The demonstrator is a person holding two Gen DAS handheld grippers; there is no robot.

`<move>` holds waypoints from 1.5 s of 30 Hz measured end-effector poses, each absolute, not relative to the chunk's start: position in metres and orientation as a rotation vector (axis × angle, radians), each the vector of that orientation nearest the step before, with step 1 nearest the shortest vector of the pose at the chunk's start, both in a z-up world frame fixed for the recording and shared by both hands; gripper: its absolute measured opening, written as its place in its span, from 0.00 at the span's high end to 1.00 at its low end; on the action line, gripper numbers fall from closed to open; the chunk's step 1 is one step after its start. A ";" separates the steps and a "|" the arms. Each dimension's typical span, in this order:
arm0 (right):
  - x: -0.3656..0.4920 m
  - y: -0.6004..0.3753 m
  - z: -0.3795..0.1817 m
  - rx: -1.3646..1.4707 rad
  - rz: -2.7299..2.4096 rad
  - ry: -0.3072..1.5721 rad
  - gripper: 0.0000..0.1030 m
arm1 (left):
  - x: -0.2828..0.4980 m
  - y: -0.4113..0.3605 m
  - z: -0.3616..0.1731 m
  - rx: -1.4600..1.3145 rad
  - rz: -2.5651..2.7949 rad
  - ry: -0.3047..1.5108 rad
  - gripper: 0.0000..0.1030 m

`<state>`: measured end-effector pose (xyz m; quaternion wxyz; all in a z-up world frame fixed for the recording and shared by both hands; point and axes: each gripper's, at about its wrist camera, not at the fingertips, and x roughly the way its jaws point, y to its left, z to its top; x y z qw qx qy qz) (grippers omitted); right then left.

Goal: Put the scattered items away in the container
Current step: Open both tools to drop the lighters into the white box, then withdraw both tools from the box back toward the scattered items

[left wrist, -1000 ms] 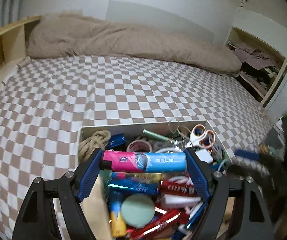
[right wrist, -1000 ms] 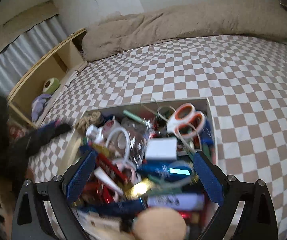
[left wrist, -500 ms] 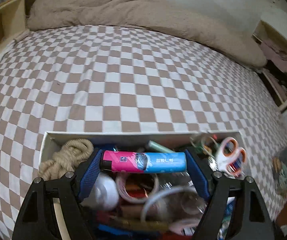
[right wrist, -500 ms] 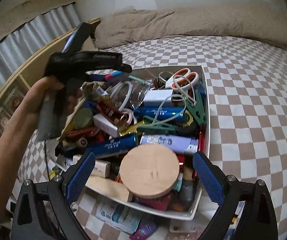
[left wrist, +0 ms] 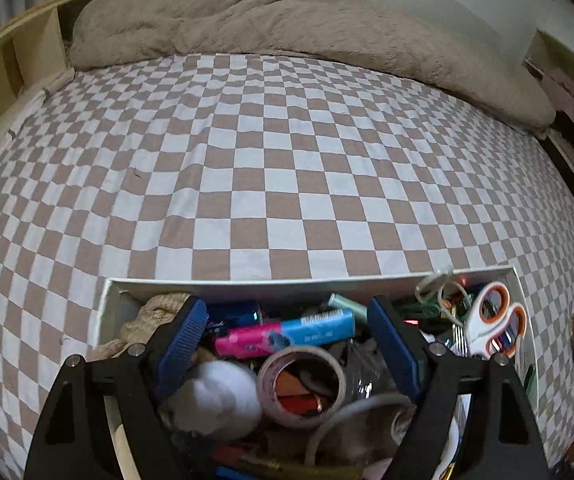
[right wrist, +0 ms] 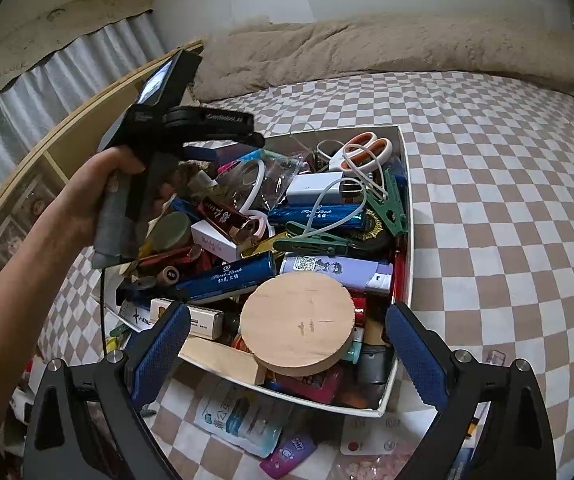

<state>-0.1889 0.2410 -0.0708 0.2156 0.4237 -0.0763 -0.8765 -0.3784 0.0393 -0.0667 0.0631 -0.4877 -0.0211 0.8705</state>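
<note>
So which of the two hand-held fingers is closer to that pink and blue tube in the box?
Left. The left gripper hangs right over the pink and blue tube, its fingers opening and clear of the tube. The right gripper is at the near end of the box, by the wooden disc.

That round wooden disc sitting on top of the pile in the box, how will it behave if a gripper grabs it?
The wooden disc looks stiff and solid. Its smooth rounded edge may slip between pads. Perched on clutter, overhanging the box edge, it could tip out if nudged.

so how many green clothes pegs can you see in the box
2. One green clothes peg lies mid-box, pointing left under the white cable. The other green clothes peg lies against the right wall of the box, below the scissors. More may be buried in the clutter.
</note>
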 end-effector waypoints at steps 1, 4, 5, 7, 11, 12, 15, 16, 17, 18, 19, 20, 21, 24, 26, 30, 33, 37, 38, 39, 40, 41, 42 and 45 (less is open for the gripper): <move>-0.188 0.242 -0.069 1.172 -2.434 -0.215 0.05 | -0.377 0.039 -0.065 -1.467 2.633 -0.055 0.15; -0.186 0.244 -0.064 1.160 -2.453 -0.225 0.05 | -0.362 0.038 -0.055 -1.424 2.634 -0.048 0.13; -0.185 0.244 -0.061 1.155 -2.460 -0.229 0.05 | -0.357 0.036 -0.051 -1.416 2.625 -0.057 0.13; -0.182 0.245 -0.054 1.143 -2.486 -0.232 0.05 | -0.350 0.031 -0.046 -1.412 2.616 -0.081 0.13; -0.177 0.246 -0.039 1.100 -2.540 -0.212 0.05 | -0.328 0.026 -0.029 -1.370 2.624 -0.060 0.13; -0.175 0.246 -0.035 1.087 -2.554 -0.204 0.05 | -0.322 0.025 -0.025 -1.359 2.629 -0.047 0.13; -0.171 0.245 -0.024 1.058 -2.591 -0.182 0.05 | -0.307 0.025 -0.012 -1.315 2.650 -0.017 0.01; -0.171 0.245 -0.022 1.052 -2.595 -0.183 0.05 | -0.303 0.024 -0.008 -1.299 2.661 -0.011 0.00; -0.169 0.244 -0.019 1.046 -2.597 -0.185 0.05 | -0.295 0.022 -0.004 -1.282 2.673 -0.001 0.00; -0.168 0.245 -0.016 1.041 -2.599 -0.187 0.05 | -0.290 0.022 0.000 -1.274 2.676 0.005 0.00; -0.167 0.245 -0.013 1.036 -2.603 -0.187 0.05 | -0.286 0.020 0.002 -1.267 2.675 0.004 0.00; -0.165 0.245 -0.011 1.031 -2.608 -0.186 0.05 | -0.284 0.016 0.004 -1.258 2.675 0.000 0.00; -0.163 0.245 -0.008 1.024 -2.616 -0.182 0.05 | -0.280 0.011 0.007 -1.247 2.677 -0.004 0.00; -0.157 0.244 0.000 1.009 -2.635 -0.166 0.05 | -0.259 0.007 0.018 -1.212 2.693 0.005 0.00; -0.153 0.244 0.004 1.002 -2.645 -0.153 0.05 | -0.246 0.003 0.025 -1.185 2.703 0.014 0.00; -0.145 0.244 0.011 0.983 -2.669 -0.138 0.05 | -0.225 -0.007 0.034 -1.157 2.700 0.018 0.00; -0.137 0.242 0.017 0.962 -2.697 -0.124 0.05 | -0.205 -0.009 0.039 -1.139 2.701 0.029 0.00; -0.126 0.239 0.021 0.951 -2.691 -0.117 0.05 | -0.180 -0.016 0.048 -1.094 2.713 0.019 0.00; -0.122 0.239 0.022 0.944 -2.693 -0.111 0.05 | -0.174 -0.018 0.050 -1.081 2.717 0.017 0.00; -0.119 0.238 0.023 0.940 -2.695 -0.106 0.05 | -0.167 -0.020 0.052 -1.068 2.722 0.016 0.00; -0.116 0.238 0.024 0.937 -2.695 -0.105 0.05 | -0.163 -0.021 0.053 -1.060 2.726 0.016 0.00; -0.113 0.238 0.025 0.936 -2.692 -0.108 0.05 | -0.157 -0.022 0.054 -1.050 2.729 0.016 0.00; -0.110 0.238 0.025 0.935 -2.688 -0.115 0.05 | -0.151 -0.023 0.054 -1.042 2.732 0.018 0.00; -0.102 0.240 0.027 0.926 -2.684 -0.136 0.05 | -0.138 -0.023 0.055 -1.021 2.751 0.049 0.00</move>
